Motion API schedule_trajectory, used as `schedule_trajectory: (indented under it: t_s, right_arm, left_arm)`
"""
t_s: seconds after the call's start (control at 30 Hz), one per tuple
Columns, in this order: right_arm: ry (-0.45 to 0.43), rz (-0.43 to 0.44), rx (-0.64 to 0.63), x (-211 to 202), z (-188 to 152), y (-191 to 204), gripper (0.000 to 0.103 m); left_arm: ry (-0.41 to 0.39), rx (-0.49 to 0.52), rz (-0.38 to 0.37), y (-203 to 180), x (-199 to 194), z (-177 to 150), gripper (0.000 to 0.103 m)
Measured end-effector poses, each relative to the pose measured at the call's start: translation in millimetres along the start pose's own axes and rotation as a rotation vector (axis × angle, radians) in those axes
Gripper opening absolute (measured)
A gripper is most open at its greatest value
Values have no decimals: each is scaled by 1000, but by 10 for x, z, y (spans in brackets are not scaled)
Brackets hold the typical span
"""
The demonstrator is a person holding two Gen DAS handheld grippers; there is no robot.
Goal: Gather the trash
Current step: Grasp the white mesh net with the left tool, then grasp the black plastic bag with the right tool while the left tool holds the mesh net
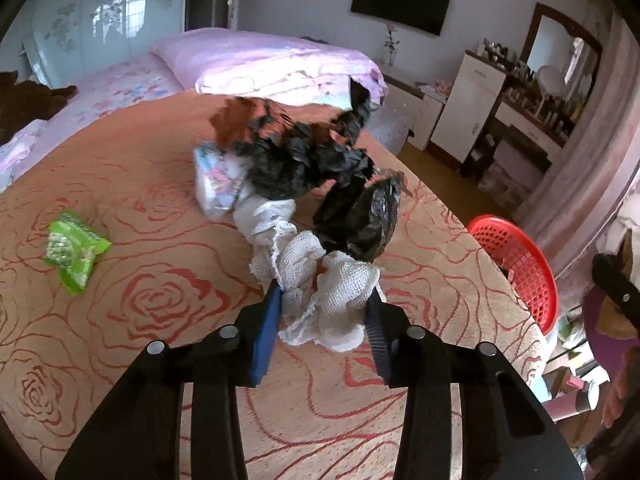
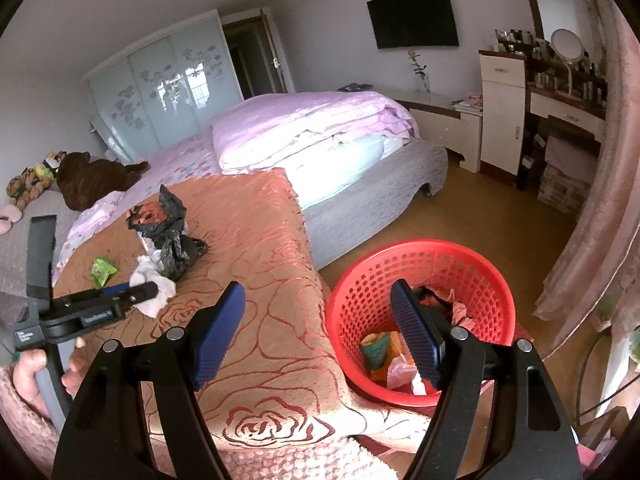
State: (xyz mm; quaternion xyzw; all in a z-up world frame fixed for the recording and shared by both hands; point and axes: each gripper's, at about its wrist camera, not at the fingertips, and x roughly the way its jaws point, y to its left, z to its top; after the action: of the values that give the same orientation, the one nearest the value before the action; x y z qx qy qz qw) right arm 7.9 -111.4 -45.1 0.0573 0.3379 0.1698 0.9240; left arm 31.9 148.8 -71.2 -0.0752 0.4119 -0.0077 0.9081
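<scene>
Trash lies on the rose-patterned bedspread (image 1: 160, 320): a white mesh net (image 1: 328, 300), crumpled black plastic bags (image 1: 320, 164), a printed white wrapper (image 1: 218, 184) and a green snack packet (image 1: 74, 250). My left gripper (image 1: 324, 312) has its blue pads on both sides of the white net, touching it, jaws partly closed around it. In the right wrist view the left gripper (image 2: 132, 292) sits at the net (image 2: 154, 284). My right gripper (image 2: 318, 328) is open and empty, above the bed edge beside the red basket (image 2: 424, 280), which holds some trash.
The red basket (image 1: 516, 264) stands on the wooden floor (image 2: 460, 216) off the bed's right edge. A folded pink quilt (image 2: 312, 132) lies further up the bed. A dressing table (image 2: 560, 92) and white cabinet (image 2: 500, 112) stand by the far wall.
</scene>
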Motion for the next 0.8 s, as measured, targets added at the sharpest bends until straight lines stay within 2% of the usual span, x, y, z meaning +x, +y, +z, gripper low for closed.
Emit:
schedule_trajectory:
  t_s: [0.17, 0.33, 0.47, 0.8]
  right_arm:
    - [18, 15, -11, 47, -23, 75, 73]
    - [33, 33, -35, 80, -38, 199, 73]
    - [49, 48, -60, 127, -43, 325, 73]
    - [84, 104, -160, 367, 2, 740, 73]
  left_arm:
    - [-66, -24, 26, 112, -264, 12, 38]
    - [-155, -57, 76, 222, -564, 20, 38]
    - [-196, -64, 118, 309, -709, 23, 38]
    - [-227, -113, 125, 484, -867, -13, 38]
